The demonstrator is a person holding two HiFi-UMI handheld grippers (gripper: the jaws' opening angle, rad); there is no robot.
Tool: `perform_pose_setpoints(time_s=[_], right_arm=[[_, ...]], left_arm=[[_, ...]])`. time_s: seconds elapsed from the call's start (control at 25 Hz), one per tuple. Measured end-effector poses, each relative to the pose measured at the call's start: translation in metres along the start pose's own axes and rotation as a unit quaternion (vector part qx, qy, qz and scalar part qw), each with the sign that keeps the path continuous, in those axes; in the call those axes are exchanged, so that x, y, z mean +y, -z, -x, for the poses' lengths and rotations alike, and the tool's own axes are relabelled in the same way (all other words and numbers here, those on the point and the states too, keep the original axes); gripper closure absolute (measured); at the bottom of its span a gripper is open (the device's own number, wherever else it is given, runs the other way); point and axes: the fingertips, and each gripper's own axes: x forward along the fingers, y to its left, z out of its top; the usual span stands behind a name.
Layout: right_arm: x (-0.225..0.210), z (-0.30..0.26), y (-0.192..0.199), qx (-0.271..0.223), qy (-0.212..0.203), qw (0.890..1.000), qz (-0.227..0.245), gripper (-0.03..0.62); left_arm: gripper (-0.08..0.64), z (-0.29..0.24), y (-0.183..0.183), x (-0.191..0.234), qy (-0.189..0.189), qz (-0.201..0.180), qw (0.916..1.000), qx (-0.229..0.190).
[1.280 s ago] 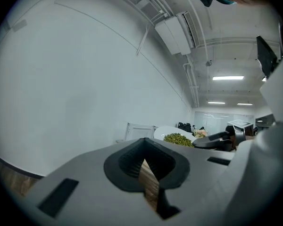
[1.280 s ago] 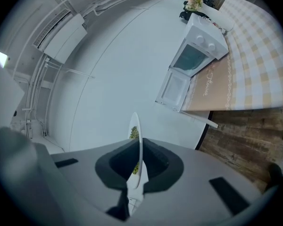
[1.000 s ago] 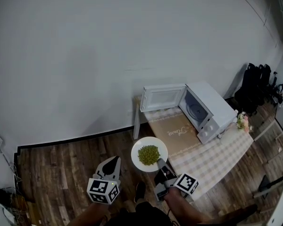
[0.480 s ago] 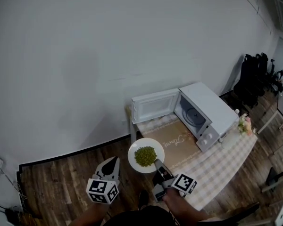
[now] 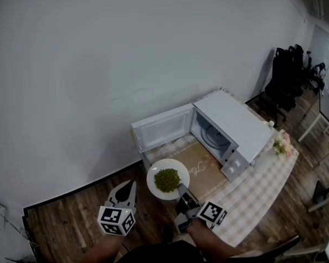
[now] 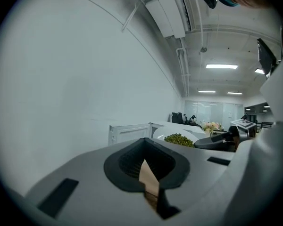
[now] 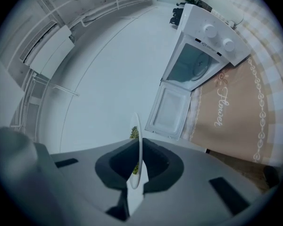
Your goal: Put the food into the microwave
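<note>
A white plate (image 5: 160,169) heaped with green peas (image 5: 167,179) hangs in the air just short of the table, and my right gripper (image 5: 181,189) is shut on its near rim. In the right gripper view the plate (image 7: 137,140) stands edge-on between the jaws. Ahead on the table stands the white microwave (image 5: 233,125); its door (image 5: 162,129) is swung open to the left and the cavity (image 5: 211,137) is bare. My left gripper (image 5: 131,186) hovers left of the plate, shut and holding nothing. From the left gripper view the peas (image 6: 179,139) lie to the right.
The table carries a checked cloth (image 5: 252,193) and a tan mat (image 5: 200,169) in front of the microwave. A small bunch of flowers (image 5: 281,144) stands at the microwave's right. Black chairs (image 5: 282,75) are at the far right, and a white wall (image 5: 98,64) rises behind.
Both grippers and the plate have travelled toward the table; the microwave now sits nearer and further left in the head view. The grip on the plate is unchanged.
</note>
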Motion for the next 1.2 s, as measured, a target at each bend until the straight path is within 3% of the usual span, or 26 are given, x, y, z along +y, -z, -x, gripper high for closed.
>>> perform_pose_setpoints(time_s=[0.48, 0.8, 1.2], right_arm=[[-0.038, -0.013, -0.086, -0.054, 0.003, 0.998, -0.012, 0.569], [-0.051, 0.007, -0.103, -0.081, 0.029, 0.996, -0.025, 0.569], [-0.086, -0.035, -0.133, -0.135, 0.067, 0.988, -0.021, 0.569]], left_arm=[[0.552, -0.093, -0.012, -0.040, 0.050, -0.028, 0.9981, 0.023], [0.552, -0.117, -0.017, -0.075, 0.091, -0.030, 0.9947, 0.038], [0.552, -0.195, -0.013, -0.075, 0.179, -0.027, 0.9823, 0.047]])
